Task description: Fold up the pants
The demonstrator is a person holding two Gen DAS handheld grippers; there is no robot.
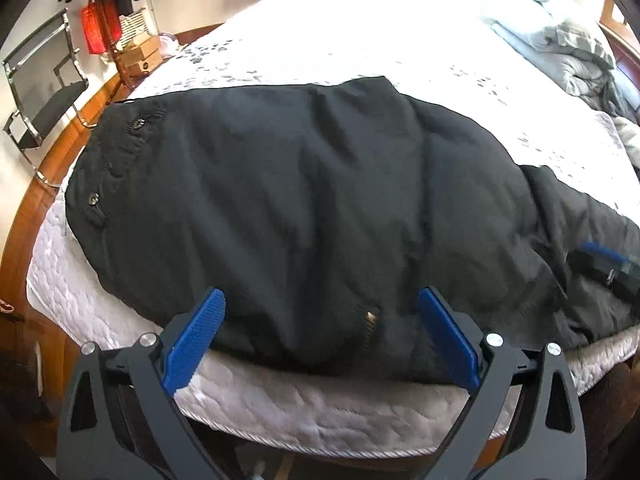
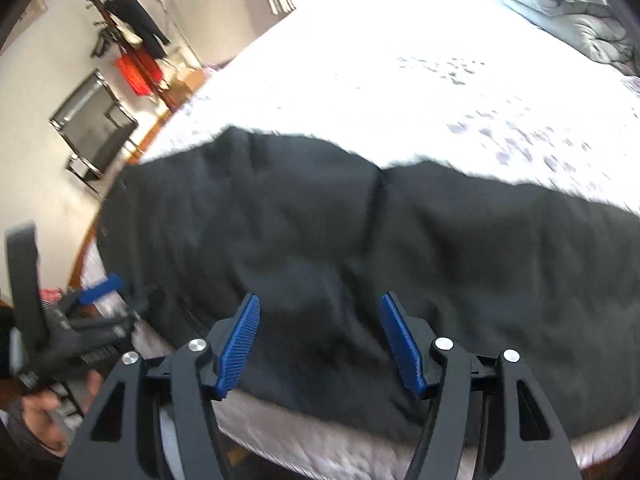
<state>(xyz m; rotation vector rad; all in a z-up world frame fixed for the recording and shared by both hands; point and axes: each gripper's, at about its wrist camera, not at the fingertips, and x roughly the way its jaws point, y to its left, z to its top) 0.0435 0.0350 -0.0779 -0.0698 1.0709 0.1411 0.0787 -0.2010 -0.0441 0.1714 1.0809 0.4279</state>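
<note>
The black pants [image 1: 304, 208] lie spread across the bed [image 1: 320, 412], both the left gripper [image 1: 320, 300] and right gripper [image 2: 318, 304] hovering with fingers open and empty, so next probably grip the near edge for a fold

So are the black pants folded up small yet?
Not yet. The black pants lie long across the bed; whether the legs are stacked, I cannot tell.

left gripper [image 1: 320, 300]: matte black frame with triangular cut-outs, round silver screws at the pivots, ribbed blue pads [image 1: 196, 336]. right gripper [image 2: 320, 308]: same black frame, silver screws, ribbed blue pads [image 2: 240, 344]. hand [image 2: 44, 408] wore a grey sleeve cuff [image 2: 20, 432]
</note>
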